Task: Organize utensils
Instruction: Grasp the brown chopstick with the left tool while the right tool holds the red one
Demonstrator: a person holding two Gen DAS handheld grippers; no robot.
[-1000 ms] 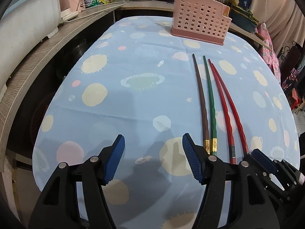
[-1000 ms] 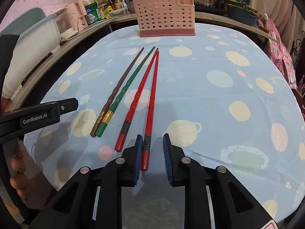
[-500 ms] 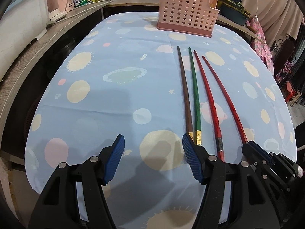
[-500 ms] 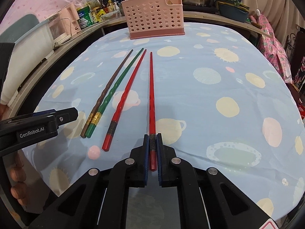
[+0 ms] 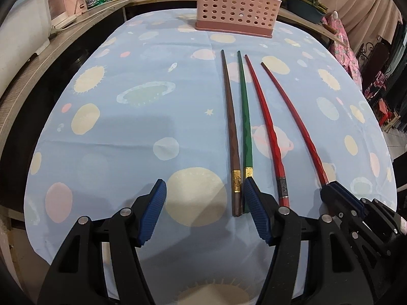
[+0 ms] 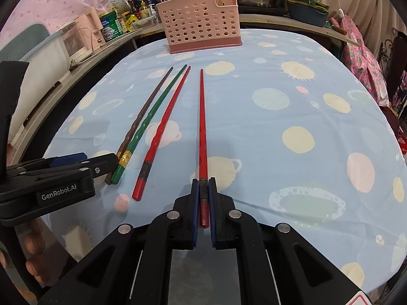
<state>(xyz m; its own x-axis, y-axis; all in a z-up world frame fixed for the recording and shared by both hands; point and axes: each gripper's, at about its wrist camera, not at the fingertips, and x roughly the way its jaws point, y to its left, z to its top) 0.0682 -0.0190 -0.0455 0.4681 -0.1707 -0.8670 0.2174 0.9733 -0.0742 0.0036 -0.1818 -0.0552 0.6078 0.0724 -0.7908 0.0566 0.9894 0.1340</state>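
A: Our right gripper (image 6: 203, 208), low in the centre of the right wrist frame, has its jaws clenched on the thick end of one red chopstick (image 6: 202, 127), which runs straight up the frame toward the pink basket (image 6: 201, 29).

B: And our left gripper (image 5: 206, 211) sits at the bottom of its own frame with the jaws spread wide, grasping nothing. Its blue pads (image 5: 255, 209) hover over the tablecloth (image 5: 122, 137).

A: Just above the right-hand pad we see the brown chopstick (image 5: 230, 129) and the green chopstick (image 5: 245, 124) lying side by side, touching near their gold bands.

B: The second red chopstick (image 5: 267, 129) lies just to their right, apart from them. All of them point at the basket, which stands at the top centre on the far edge of the cloth.
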